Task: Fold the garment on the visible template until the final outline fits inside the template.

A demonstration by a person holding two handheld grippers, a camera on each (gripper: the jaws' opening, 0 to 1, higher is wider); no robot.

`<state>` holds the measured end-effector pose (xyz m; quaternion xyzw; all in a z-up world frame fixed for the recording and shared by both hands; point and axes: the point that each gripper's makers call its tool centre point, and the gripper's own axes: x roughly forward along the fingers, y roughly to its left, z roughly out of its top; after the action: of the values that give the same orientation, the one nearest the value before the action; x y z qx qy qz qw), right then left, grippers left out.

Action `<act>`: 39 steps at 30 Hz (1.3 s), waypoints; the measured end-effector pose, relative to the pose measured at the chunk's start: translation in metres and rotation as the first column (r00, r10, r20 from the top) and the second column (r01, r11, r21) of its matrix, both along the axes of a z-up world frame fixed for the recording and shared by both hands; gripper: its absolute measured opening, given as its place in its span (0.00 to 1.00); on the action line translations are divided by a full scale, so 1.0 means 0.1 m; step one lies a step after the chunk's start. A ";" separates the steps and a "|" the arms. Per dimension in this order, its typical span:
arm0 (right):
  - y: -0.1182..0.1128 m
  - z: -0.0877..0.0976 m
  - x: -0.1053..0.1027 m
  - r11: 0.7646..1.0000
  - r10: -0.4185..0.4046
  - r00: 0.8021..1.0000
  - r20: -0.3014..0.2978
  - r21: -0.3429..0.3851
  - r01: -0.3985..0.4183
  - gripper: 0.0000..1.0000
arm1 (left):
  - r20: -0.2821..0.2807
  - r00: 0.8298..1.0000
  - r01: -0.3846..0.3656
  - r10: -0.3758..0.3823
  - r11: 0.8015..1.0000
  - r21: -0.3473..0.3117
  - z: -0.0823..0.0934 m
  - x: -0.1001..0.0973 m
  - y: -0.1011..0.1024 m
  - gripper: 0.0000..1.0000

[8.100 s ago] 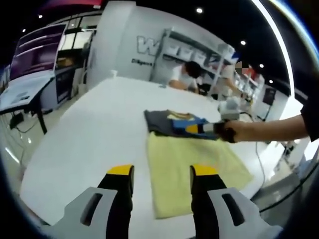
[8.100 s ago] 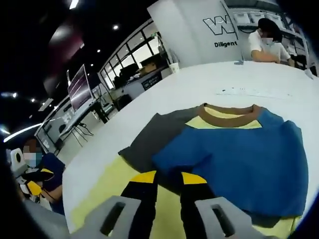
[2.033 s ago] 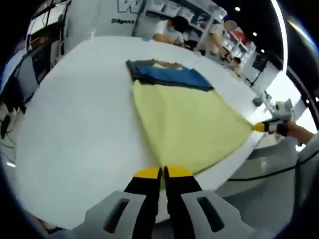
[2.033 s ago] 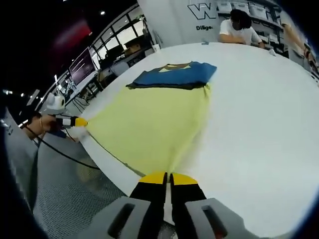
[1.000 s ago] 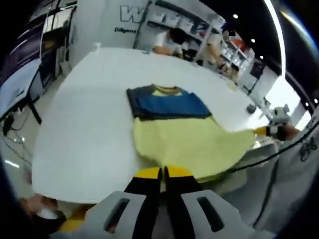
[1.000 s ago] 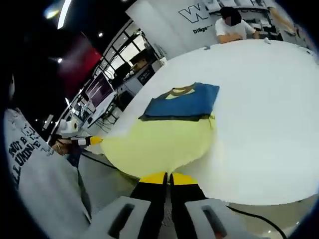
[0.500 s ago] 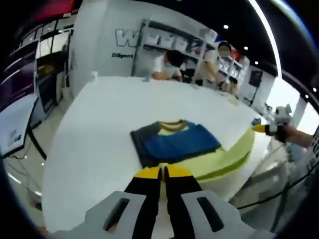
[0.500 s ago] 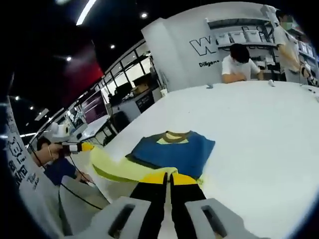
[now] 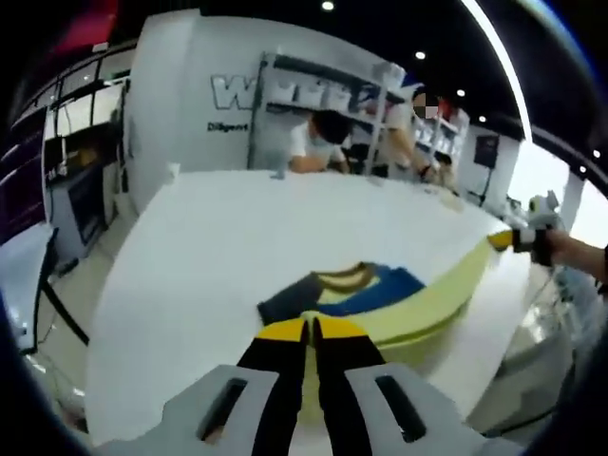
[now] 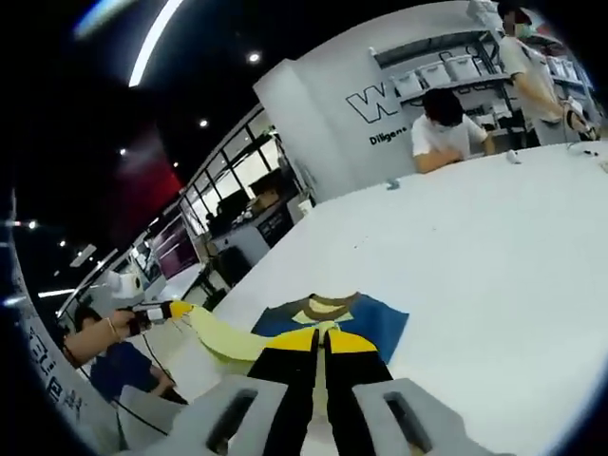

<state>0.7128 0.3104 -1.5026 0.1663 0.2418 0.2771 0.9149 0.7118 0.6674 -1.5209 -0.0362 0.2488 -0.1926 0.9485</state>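
- yellow cloth (image 9: pixel 427 304) hangs lifted above the white table (image 9: pixel 218 237), stretched between both tools.
- left gripper (image 9: pixel 311 330) and right gripper (image 10: pixel 321 339) each pinch a corner.
- blue garment (image 10: pixel 328 318) lies folded on the table beneath.

yellow garment hem (image 9: pixel 432 309) lifted, carried over blue folded part (image 9: pixel 380 290)

Blue garment (image 9: pixel 380 286) (brown collar), yellow template (image 9: pixel 432 302).

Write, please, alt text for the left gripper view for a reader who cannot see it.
The left gripper, jaws shut on a pale yellow cloth, lifts it over a folded blue and grey shirt on a white table. At right, the right gripper holds the cloth's other corner.
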 end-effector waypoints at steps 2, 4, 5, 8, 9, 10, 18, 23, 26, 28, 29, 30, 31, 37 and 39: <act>0.01 -0.01 0.08 1.000 -0.004 1.000 0.003 -0.001 0.004 0.00 | 0.010 1.000 -0.014 0.014 1.000 -0.005 -0.01 0.15 0.00 0.00; 0.01 0.00 0.15 1.000 -0.005 1.000 0.007 -0.006 0.005 0.00 | 0.013 1.000 -0.018 0.018 1.000 -0.005 -0.03 0.23 -0.01 0.00; 0.00 0.00 0.17 1.000 -0.006 1.000 0.008 -0.006 0.006 0.00 | 0.014 1.000 -0.019 0.019 1.000 -0.005 -0.03 0.25 -0.01 0.00; -0.02 -0.02 0.29 1.000 -0.008 1.000 0.010 -0.013 0.008 0.00 | 0.014 1.000 -0.016 0.015 1.000 0.006 -0.04 0.38 -0.02 0.00; -0.03 -0.03 0.35 1.000 -0.006 1.000 0.010 -0.017 0.006 0.00 | 0.016 1.000 -0.013 0.013 1.000 0.011 -0.03 0.40 -0.02 0.00; -0.04 -0.05 0.38 1.000 -0.006 1.000 0.006 -0.020 0.006 0.00 | 0.017 1.000 -0.009 0.008 1.000 0.018 -0.04 0.46 -0.01 0.00; -0.02 -0.39 0.74 0.998 -0.021 0.999 -0.036 -0.063 0.018 0.00 | -0.005 0.999 -0.036 0.037 0.997 0.061 -0.42 0.83 0.03 0.00; 0.00 -0.72 0.97 0.994 -0.014 0.998 -0.066 -0.111 0.006 0.00 | -0.036 0.989 -0.138 0.141 0.986 0.089 -0.75 0.98 0.14 0.00; -0.02 -0.89 1.06 0.992 -0.049 0.995 -0.089 -0.124 0.037 0.00 | -0.072 0.983 -0.166 0.170 0.985 0.051 -0.92 1.07 0.13 0.00; -0.04 -0.99 1.13 0.990 -0.062 0.993 -0.101 -0.134 0.048 0.00 | -0.080 0.984 -0.157 0.161 0.986 0.059 -1.00 1.11 0.11 0.00; -0.05 -1.01 1.15 0.990 -0.062 0.993 -0.100 -0.136 0.048 0.00 | -0.088 0.983 -0.155 0.160 0.986 0.062 -1.06 1.15 0.11 0.00; -0.07 -1.05 1.18 0.989 -0.066 0.993 -0.101 -0.140 0.052 0.00 | -0.095 0.983 -0.154 0.160 0.986 0.060 -1.08 1.16 0.12 0.00; -0.07 -1.06 1.18 0.989 -0.068 0.992 -0.103 -0.140 0.053 0.00 | -0.103 0.982 -0.154 0.160 0.986 0.059 -1.11 1.18 0.13 0.00; -0.09 -1.27 1.21 0.984 -0.086 0.986 -0.145 -0.164 0.062 0.00 | -0.061 0.995 -0.072 0.076 0.995 0.073 -1.16 1.27 0.06 0.00; -0.09 -1.35 1.19 0.961 -0.050 0.990 -0.131 -0.275 0.013 0.00 | -0.081 0.995 -0.055 0.063 0.993 0.105 -1.24 1.25 0.08 0.01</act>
<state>0.8317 0.3018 -1.6374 0.0609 0.3371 0.2144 0.9147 0.8367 0.6758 -1.6450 -0.0026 0.2968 -0.1497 0.9431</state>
